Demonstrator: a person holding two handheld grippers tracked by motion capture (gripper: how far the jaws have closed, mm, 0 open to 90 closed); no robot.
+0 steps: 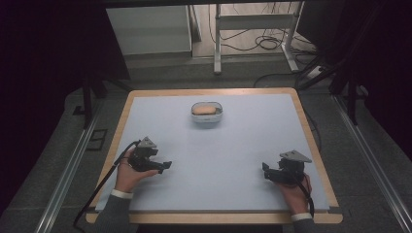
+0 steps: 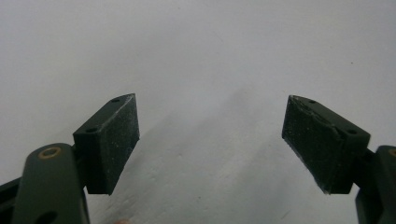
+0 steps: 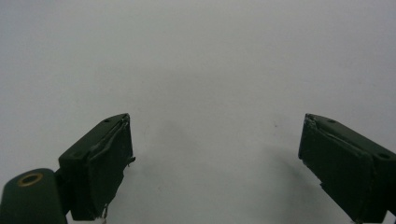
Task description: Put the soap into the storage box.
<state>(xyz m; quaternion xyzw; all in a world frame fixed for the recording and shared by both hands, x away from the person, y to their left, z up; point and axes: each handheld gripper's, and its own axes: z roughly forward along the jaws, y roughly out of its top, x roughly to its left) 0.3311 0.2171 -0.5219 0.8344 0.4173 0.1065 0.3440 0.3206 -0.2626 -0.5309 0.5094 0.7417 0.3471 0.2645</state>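
Observation:
A small white bowl (image 1: 207,113) with a tan, rounded piece (image 1: 205,109) in it stands at the far middle of the pale mat (image 1: 218,150). My left gripper (image 1: 167,165) rests low at the near left, held by a hand and pointing toward the middle. In the left gripper view it (image 2: 210,140) is open, with bare mat between its pads (image 2: 116,140). My right gripper (image 1: 265,171) sits at the near right, pointing left. In the right gripper view it (image 3: 215,163) is open too, and nothing lies between its pads (image 3: 105,168). Both grippers are well short of the bowl.
The mat lies on a wooden table whose rim (image 1: 311,141) shows on all sides. Beyond the table stand a white cabinet (image 1: 148,29) and a desk frame (image 1: 252,29) with cables on the floor. Metal rails (image 1: 73,160) run along both sides.

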